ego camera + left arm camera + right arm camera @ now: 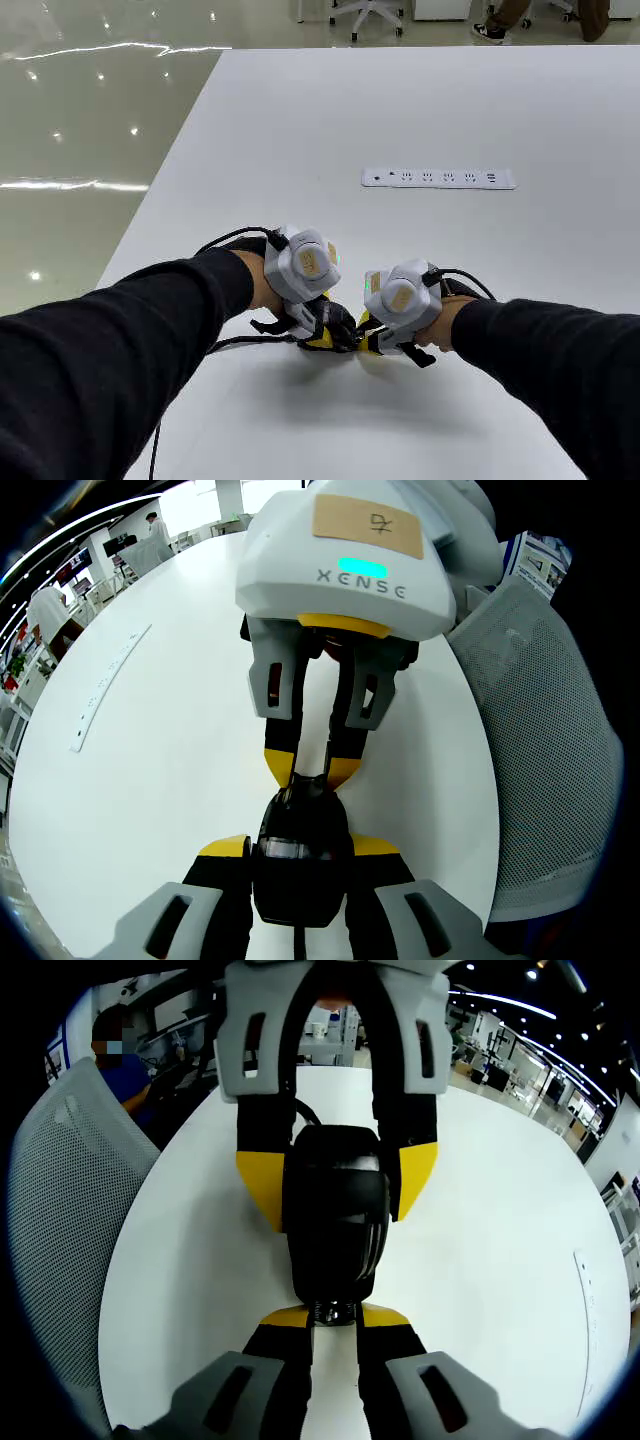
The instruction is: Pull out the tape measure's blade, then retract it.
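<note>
Head view: on the white table, well to the near side of the power strip, the left gripper and right gripper are meeting on the black tape measure.

Left gripper view: its jaws are clamping the case's flanks. "XENSE" is showing on the right gripper's housing, and the tan sticker's scribble is staying unreadable.

Right gripper view: its jaws are pinching the blade tip. Judging by this, the right should be drawing straight and level while the left is holding the case steady.

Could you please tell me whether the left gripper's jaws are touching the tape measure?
Touching. The right gripper view shows the left gripper with its yellow jaws pressed flush against both sides of the black tape measure, no gap visible.
</note>
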{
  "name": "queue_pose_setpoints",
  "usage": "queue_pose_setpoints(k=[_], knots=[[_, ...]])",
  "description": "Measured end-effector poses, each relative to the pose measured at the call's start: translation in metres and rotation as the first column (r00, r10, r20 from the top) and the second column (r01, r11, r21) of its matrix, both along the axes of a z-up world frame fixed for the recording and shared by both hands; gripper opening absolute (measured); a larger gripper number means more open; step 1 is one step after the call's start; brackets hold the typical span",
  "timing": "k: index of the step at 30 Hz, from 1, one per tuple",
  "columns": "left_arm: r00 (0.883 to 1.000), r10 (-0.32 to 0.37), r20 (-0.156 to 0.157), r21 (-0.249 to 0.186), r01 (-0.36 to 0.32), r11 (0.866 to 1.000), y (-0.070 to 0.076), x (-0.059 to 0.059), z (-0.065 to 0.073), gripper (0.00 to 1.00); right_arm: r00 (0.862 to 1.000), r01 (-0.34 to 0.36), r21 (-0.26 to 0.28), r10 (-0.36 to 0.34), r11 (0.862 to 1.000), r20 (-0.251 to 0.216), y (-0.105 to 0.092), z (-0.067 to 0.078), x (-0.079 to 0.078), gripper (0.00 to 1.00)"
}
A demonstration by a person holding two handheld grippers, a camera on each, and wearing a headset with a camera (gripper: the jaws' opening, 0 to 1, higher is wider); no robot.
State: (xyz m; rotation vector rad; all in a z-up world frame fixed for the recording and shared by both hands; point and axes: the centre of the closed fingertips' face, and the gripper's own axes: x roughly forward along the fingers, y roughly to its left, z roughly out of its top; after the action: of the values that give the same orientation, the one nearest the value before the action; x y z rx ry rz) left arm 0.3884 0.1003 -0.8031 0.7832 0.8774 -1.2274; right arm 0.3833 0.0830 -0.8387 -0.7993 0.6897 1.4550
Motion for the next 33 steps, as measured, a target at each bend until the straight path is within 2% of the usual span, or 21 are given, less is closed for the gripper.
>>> queue_pose_setpoints(k=[2, 4, 7, 12, 27, 33], knots=[[1.000, 0.002, -0.001, 0.001, -0.002, 1.000, 0.001, 0.000, 0.000, 0.32, 1.000, 0.008, 0.021, -0.008, 1.000, -0.008, -0.002, 0.000, 0.001, 0.09], [1.000, 0.001, 0.000, 0.002, -0.001, 1.000, 0.001, 0.001, 0.000, 0.32, 1.000, -0.004, 0.012, 0.004, 1.000, 0.010, -0.002, 0.000, 0.001, 0.08], [1.000, 0.002, 0.000, -0.001, -0.002, 1.000, 0.001, 0.001, 0.000, 0.32, 1.000, 0.011, 0.021, -0.011, 1.000, 0.007, -0.003, 0.000, 0.001, 0.08], [1.000, -0.009, 0.004, 0.015, 0.009, 1.000, 0.001, 0.000, -0.001, 0.32, 1.000, 0.028, 0.032, -0.028, 0.999, -0.014, -0.005, -0.001, 0.001, 0.08], [1.000, 0.000, 0.002, 0.017, 0.000, 1.000, 0.001, 0.000, -0.001, 0.32, 0.999, 0.044, 0.019, -0.043, 0.999, -0.018, -0.015, -0.001, -0.001, 0.08], [1.000, 0.009, 0.001, 0.018, -0.009, 1.000, 0.001, 0.000, -0.001, 0.32, 0.999, 0.050, 0.005, -0.050, 0.999, -0.021, -0.024, -0.002, 0.002, 0.08]])
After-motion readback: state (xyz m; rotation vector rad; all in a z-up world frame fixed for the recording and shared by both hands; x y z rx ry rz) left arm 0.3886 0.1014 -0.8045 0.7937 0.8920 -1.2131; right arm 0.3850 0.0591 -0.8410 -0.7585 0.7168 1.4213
